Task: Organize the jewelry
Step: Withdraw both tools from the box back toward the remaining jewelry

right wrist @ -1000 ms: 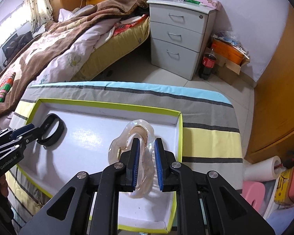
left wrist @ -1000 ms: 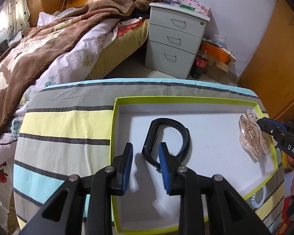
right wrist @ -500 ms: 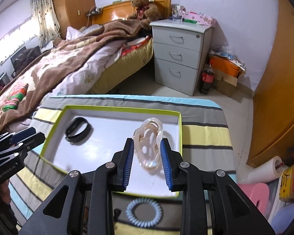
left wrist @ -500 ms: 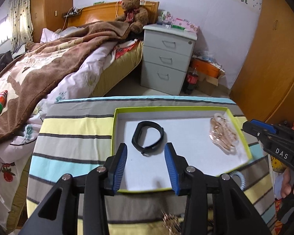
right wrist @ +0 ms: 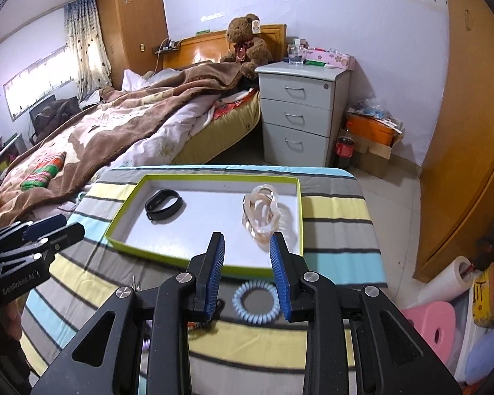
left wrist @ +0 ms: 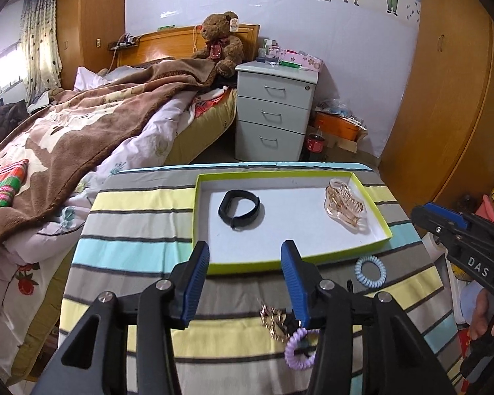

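Observation:
A shallow white tray with a lime-green rim (left wrist: 375, 212) (right wrist: 122, 219) lies on the striped table. In it are a black wristband (left wrist: 239, 209) (right wrist: 163, 204) on the left and a clear amber hair claw (left wrist: 345, 204) (right wrist: 261, 212) on the right. A pale blue coil hair tie (left wrist: 370, 270) (right wrist: 255, 301), a purple coil tie (left wrist: 298, 349) and a gold trinket (left wrist: 273, 321) lie on the cloth in front of the tray. My left gripper (left wrist: 245, 283) is open and empty, above the cloth before the tray. My right gripper (right wrist: 247, 273) is open and empty, above the blue tie.
The striped cloth (left wrist: 131, 230) covers a small table. A bed with a brown blanket (left wrist: 82, 125) is to the left. A grey drawer unit (left wrist: 275, 112) and a cola bottle (left wrist: 314, 143) stand behind. A wooden wardrobe (left wrist: 444, 98) is to the right.
Both grippers pulled back and up from the tray and opened wider. The right gripper let go of the hair claw, which now lies in the tray; the wristband stays where it was.

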A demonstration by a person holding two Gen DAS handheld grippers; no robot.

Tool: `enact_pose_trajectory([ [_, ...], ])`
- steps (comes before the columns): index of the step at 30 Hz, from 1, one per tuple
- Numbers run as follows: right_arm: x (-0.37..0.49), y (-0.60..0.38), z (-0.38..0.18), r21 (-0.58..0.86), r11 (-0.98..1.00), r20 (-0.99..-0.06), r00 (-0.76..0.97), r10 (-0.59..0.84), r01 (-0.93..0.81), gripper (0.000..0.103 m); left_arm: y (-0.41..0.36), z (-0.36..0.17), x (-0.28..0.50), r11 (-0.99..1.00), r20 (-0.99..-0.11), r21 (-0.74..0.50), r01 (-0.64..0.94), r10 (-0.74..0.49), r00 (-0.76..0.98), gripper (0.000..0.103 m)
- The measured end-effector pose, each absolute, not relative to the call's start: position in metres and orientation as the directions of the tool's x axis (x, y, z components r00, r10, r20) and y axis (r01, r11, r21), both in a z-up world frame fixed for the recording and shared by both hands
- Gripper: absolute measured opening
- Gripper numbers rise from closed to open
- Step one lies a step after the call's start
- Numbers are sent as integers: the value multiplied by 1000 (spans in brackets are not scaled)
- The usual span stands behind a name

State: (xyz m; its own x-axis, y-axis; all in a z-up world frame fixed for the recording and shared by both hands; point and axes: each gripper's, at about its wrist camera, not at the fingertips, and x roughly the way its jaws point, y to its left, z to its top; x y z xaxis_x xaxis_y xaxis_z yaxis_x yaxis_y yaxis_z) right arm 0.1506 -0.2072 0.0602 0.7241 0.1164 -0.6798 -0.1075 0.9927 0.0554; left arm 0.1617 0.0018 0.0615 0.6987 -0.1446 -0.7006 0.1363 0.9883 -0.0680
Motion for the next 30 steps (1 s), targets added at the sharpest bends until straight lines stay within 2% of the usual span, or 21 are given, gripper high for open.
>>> enact_pose_trajectory([
  [14, 103, -212, 41, 45, 994, -628, 771, 108, -102, 30, 10, 46, 108, 993, -686, -32, 117, -107, 720, 48],
  [18, 90, -214, 32, 35, 993, -599, 793, 112, -114, 31, 12, 40, 98, 990, -685, -57, 127, -132, 716, 48],
  [21, 86, -217, 23, 27, 995, -611, 786, 95, -100, 38, 13, 36, 92, 987, -678, -71, 144, -154, 719, 48],
  [25, 92, -228, 11, 70, 993, -657, 744, 120, -97, 38, 11, 28, 86, 977, -665, -103, 189, -208, 717, 49],
  [27, 96, -234, 6, 66, 995, -675, 731, 100, -76, 38, 11, 20, 85, 975, -676, -96, 202, -213, 706, 54],
  [29, 102, -239, 0, 72, 995, -696, 712, 97, -65, 38, 14, 11, 87, 973, -699, -109, 204, -221, 680, 67],
  [30, 104, -240, -3, 71, 996, -706, 702, 94, -62, 38, 16, 7, 88, 970, -709, -130, 204, -235, 665, 70],
])
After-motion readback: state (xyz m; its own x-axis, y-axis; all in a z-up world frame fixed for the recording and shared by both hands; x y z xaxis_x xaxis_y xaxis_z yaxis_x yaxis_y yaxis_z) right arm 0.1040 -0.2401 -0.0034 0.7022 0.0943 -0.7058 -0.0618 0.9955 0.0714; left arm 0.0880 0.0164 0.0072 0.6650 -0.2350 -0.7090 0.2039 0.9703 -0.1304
